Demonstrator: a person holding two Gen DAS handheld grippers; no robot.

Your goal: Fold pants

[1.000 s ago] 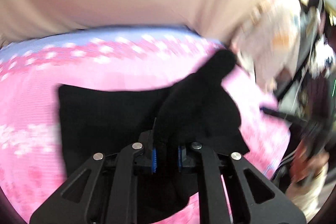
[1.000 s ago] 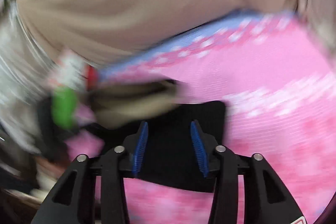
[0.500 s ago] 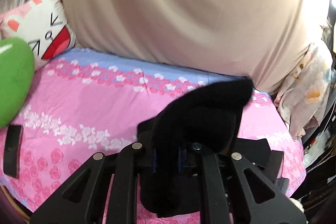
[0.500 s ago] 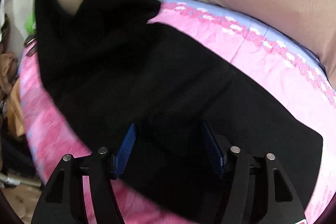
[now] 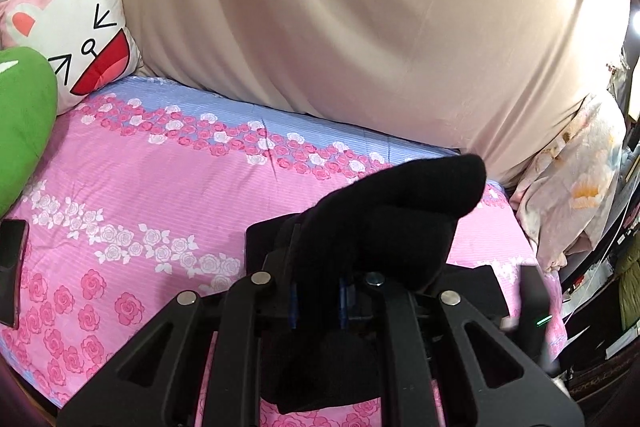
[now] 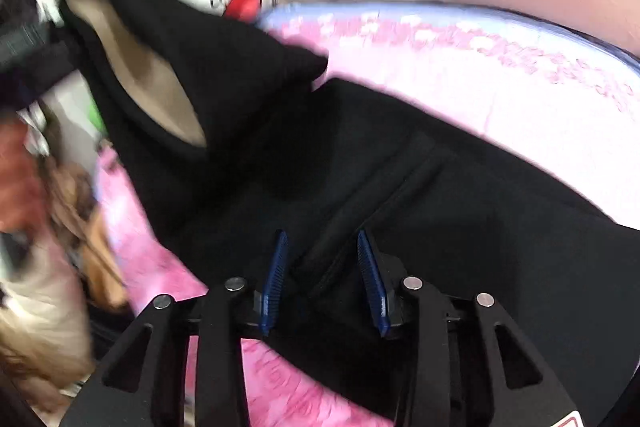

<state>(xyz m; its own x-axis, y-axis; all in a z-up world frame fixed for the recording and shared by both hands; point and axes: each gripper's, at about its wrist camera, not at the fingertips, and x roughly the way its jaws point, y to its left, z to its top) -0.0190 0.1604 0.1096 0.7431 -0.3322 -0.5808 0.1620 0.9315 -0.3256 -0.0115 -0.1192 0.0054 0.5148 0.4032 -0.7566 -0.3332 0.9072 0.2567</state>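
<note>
The black pants point(image 5: 384, 227) lie on a pink rose-patterned bed sheet point(image 5: 160, 195). My left gripper point(image 5: 316, 301) is shut on a bunched fold of the pants and holds it lifted above the bed. In the right wrist view the pants point(image 6: 460, 219) spread across the sheet, with one end raised at the upper left where the left gripper holds it. My right gripper point(image 6: 324, 267) is open, its blue pads point(image 6: 276, 279) on either side of a seam of the pants, close above the fabric.
A beige curtain point(image 5: 360, 11) hangs behind the bed. A cartoon pillow point(image 5: 72, 35) and a green plush point(image 5: 20, 123) sit at the left. A dark phone point(image 5: 10, 267) lies at the left edge. Floral bedding point(image 5: 568, 195) and clutter stand at the right.
My left gripper has lifted the pants fold slightly higher. My right gripper has moved in lower over the pants near a seam, still open.
</note>
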